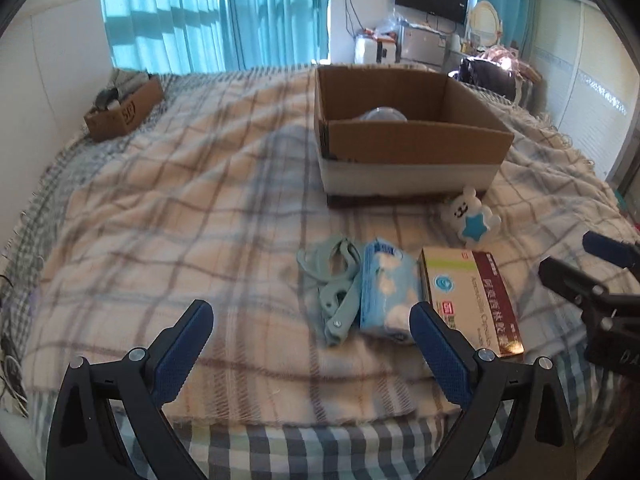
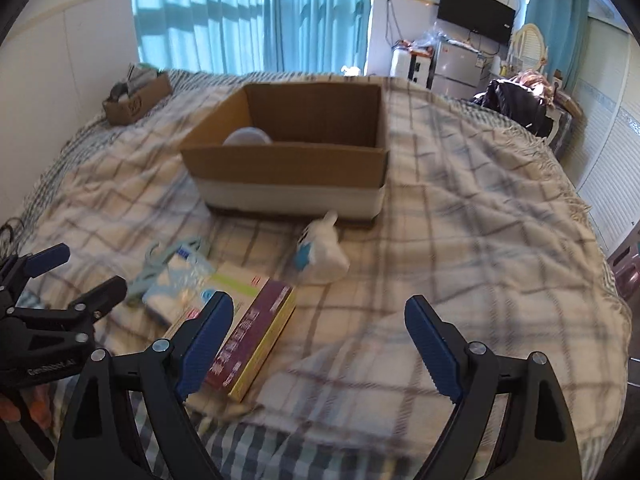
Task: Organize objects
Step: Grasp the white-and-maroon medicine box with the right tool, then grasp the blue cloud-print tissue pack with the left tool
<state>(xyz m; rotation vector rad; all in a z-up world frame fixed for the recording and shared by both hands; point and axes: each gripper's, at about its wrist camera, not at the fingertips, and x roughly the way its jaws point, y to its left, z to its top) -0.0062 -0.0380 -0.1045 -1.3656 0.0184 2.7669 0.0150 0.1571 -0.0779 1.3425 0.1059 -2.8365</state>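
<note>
A plaid-covered bed (image 1: pixel 160 208) holds an open cardboard box (image 1: pixel 404 140). Nearer lie a medicine box (image 1: pixel 472 300), tissue pack (image 1: pixel 386 288), bear toy (image 1: pixel 472 220) and clip (image 1: pixel 334 284). Left tongs (image 1: pixel 312 324) and right tongs (image 2: pixel 320 320) hover wide open, empty. Nothing is gripped yet; next, probably close on one item.

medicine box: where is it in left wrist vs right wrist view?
Left wrist: medicine box lower right, just beyond the left gripper's right finger.
Right wrist: medicine box lower left, partly behind the right gripper's left finger.
Shared landmark: cardboard box behind it.
</note>
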